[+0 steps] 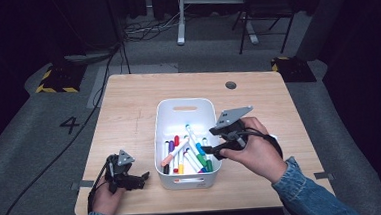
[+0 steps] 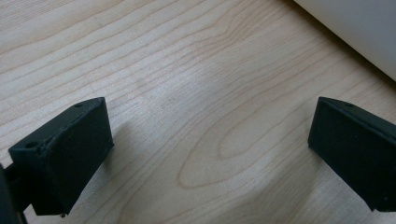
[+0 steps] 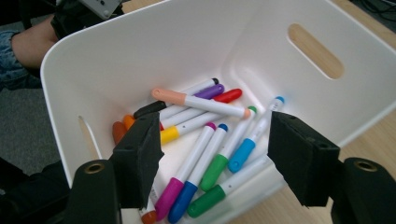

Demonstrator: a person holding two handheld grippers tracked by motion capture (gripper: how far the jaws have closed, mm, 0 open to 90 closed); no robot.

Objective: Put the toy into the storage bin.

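Wooden counter (image 1: 129,116), white bin (image 1: 184,108) at its centre. Markers (image 3: 205,140) lie jumbled on the bin floor. Right gripper (image 3: 215,154) hangs over the bin's near-right rim, jaws apart, nothing between them. Left gripper (image 2: 210,154) low on the counter left of the bin, jaws apart, empty.

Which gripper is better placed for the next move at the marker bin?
Right, probably. The right gripper hangs open over the white bin of markers; the left gripper rests open on the table beside it.
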